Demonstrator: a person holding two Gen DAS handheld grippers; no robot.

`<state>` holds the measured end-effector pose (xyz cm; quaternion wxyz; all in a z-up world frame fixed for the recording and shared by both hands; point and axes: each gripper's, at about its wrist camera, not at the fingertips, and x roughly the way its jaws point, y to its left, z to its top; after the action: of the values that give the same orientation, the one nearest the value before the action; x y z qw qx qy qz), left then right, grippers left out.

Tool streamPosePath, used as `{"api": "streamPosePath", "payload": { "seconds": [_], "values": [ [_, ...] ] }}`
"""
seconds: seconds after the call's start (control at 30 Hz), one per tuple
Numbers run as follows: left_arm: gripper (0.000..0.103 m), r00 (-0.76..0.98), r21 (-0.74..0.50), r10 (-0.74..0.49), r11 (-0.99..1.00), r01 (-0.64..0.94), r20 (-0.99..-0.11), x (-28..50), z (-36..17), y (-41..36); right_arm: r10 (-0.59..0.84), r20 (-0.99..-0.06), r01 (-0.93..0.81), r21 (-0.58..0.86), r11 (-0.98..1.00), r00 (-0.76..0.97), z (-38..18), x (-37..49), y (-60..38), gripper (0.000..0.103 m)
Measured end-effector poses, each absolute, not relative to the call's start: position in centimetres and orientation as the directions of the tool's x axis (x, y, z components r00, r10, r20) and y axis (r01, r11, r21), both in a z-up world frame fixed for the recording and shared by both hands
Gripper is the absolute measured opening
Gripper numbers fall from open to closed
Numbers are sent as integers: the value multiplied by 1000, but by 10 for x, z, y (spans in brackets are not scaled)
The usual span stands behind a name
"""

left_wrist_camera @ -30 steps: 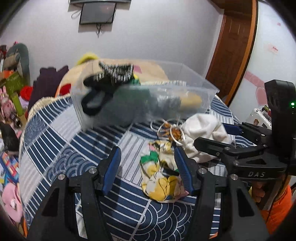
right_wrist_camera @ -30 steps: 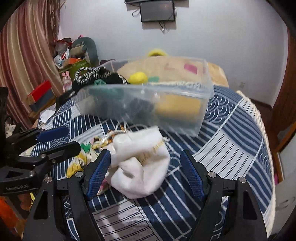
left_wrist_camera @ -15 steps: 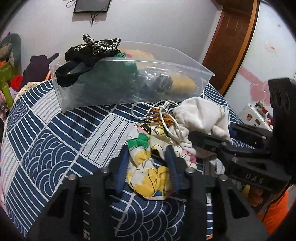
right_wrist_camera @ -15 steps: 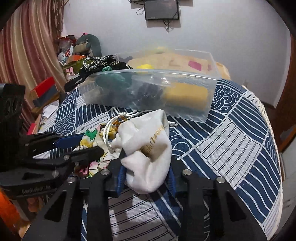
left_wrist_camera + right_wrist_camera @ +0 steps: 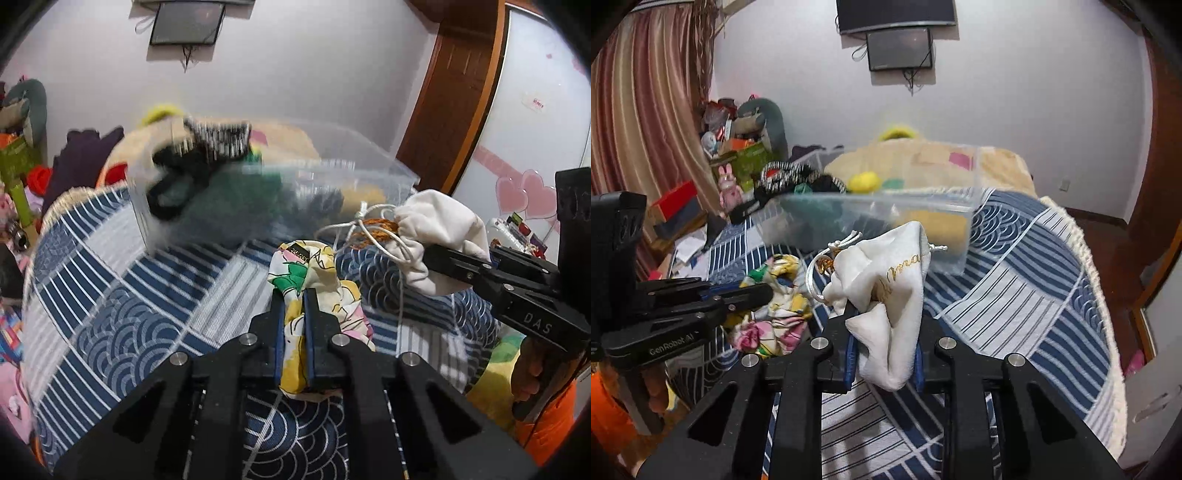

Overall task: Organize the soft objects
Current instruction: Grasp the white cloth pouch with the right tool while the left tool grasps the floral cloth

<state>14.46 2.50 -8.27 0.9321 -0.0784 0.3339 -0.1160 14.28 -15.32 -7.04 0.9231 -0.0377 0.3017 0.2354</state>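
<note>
The left gripper [image 5: 293,295] is clamped narrowly on a floral cloth [image 5: 314,280], which bunches up between its 2 blue-padded fingers above the blue patterned bedspread [image 5: 110,332]. The right gripper [image 5: 884,314] pinches a white drawstring pouch [image 5: 897,288] with gold lettering, its cord [image 5: 816,273] looping toward the floral cloth just beside it. Behind both sits a clear plastic bin [image 5: 886,214] holding a black-and-white braided item [image 5: 218,136], green fabric and a yellow piece.
</note>
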Motion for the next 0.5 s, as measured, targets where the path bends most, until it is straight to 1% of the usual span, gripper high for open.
{"api": "streamPosePath", "payload": {
  "seconds": [0.33, 0.5],
  "values": [
    [8, 847, -149, -206, 977, 151, -490, 146, -25, 27, 405, -487, -434, 57, 899, 774, -32, 144, -160, 21],
    [8, 881, -82, -121, 992, 93, -458, 158, -10, 25, 402, -439, -428, 43, 903, 804, -13, 150, -160, 21]
  ]
}}
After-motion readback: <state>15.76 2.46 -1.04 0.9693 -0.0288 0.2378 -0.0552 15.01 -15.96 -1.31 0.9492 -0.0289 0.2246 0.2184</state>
